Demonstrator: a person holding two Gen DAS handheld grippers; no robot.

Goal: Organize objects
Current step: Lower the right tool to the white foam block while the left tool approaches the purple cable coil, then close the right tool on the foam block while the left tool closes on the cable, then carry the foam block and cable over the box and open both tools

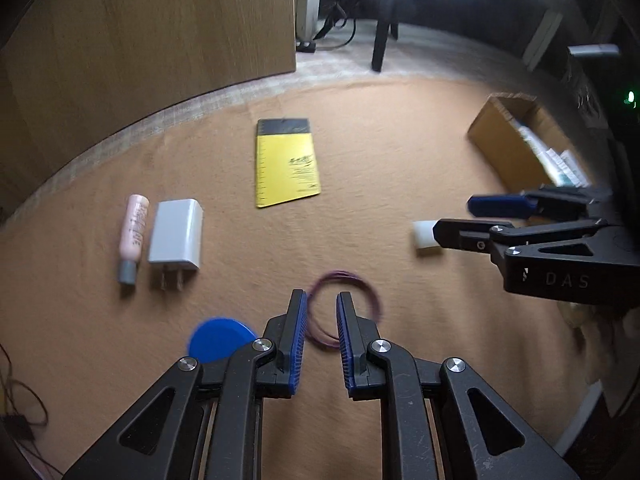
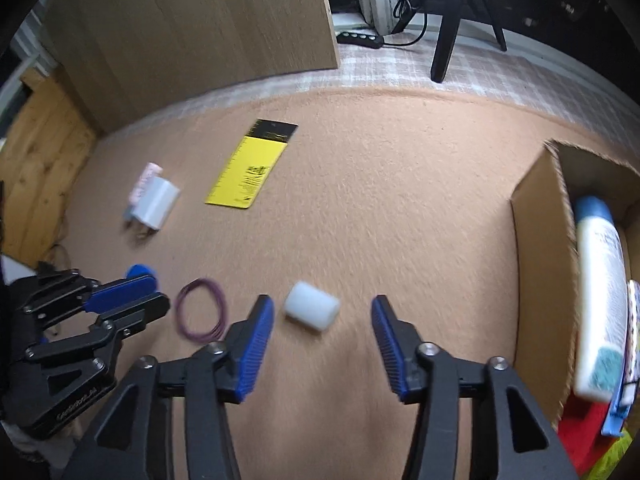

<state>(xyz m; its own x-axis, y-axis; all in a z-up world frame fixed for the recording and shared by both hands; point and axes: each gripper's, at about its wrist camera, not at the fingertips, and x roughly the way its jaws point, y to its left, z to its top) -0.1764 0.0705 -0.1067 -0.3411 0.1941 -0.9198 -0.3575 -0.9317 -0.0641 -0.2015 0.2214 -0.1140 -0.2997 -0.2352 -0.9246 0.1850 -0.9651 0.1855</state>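
The right gripper [image 2: 322,344] is standing spread, with nothing between its pads. A white cap [image 2: 312,312], a short squat cylinder, is lying on its side on the mat [image 2: 380,200] just beyond the fingertips and a little toward the left one, touching neither. It is looking light, stiff and smooth, likely plastic, so it may roll or squirt out; gripping across its round body, mid-length, seems safest. The box [image 2: 536,280] is waiting to the right, already holding a bottle [image 2: 600,304].

The left gripper [image 1: 322,340] is holding its jaws nearly together with a narrow gap and nothing pinched. A purple band [image 1: 346,308], a thin, limp loop, is lying flat just past its tips. It will need one strand nipped, low against the mat.
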